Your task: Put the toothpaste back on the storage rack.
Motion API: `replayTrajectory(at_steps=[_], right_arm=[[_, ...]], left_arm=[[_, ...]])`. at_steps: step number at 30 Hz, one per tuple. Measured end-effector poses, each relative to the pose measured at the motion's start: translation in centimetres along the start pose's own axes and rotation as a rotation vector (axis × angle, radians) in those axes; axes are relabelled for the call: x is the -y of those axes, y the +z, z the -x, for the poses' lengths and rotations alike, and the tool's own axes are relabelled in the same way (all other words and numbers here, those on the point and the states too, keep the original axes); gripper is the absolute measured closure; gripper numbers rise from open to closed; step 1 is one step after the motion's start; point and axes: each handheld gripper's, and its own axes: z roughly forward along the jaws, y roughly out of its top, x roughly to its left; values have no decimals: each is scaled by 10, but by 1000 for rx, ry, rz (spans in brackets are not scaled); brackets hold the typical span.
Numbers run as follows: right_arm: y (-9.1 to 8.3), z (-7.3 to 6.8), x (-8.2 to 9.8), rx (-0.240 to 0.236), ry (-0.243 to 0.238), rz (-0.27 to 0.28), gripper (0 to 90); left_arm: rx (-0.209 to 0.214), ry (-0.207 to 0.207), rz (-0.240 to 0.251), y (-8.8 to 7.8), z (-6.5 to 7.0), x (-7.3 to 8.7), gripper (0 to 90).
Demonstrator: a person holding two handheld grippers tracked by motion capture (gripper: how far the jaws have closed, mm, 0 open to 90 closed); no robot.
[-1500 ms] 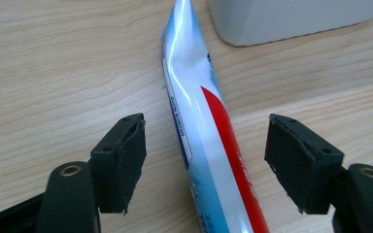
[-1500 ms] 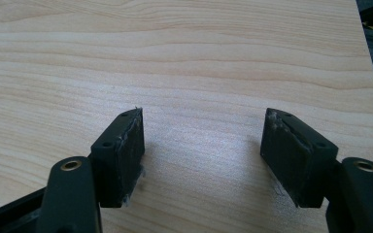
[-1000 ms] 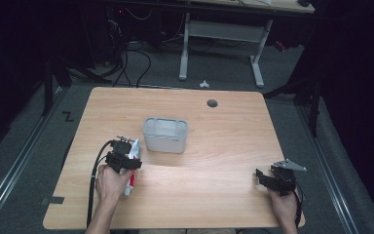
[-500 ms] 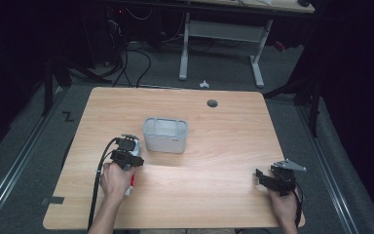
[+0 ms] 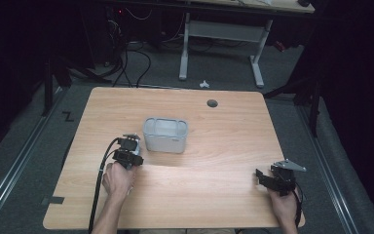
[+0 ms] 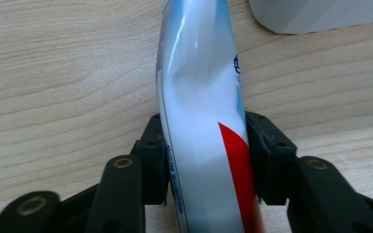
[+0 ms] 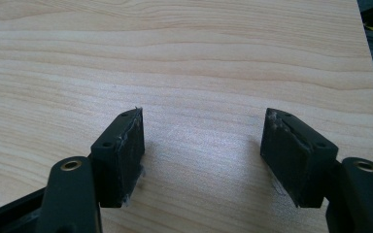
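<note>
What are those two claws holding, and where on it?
The left gripper has just closed its fingers on a white tube, squeezing its sides partway along. The right gripper is open and holds nothing.

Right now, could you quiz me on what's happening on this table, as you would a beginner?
1. True or false: the left gripper has a tube between its jaws.
2. What is in the right gripper? A) a spoon B) nothing C) the tube
3. Which grey thing stands on the table just past the tube?

Key: 1 true, its jaws have just been closing on it. 2 B. 3 the bin.
</note>
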Motion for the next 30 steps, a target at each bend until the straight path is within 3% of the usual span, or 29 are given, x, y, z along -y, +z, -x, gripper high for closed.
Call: replayTrajectory(at_steps=[10,16,30], right_arm=[[0,0,0,0,0,-2,326],[0,0,0,1,-1,-1,326],[0,0,0,1,-2,-3,326]], left_arm=[[38,19,0,-3,-1,1,675],[49,31,39,-15,-2,5,691],[104,3,137,-48,-16,12,691]])
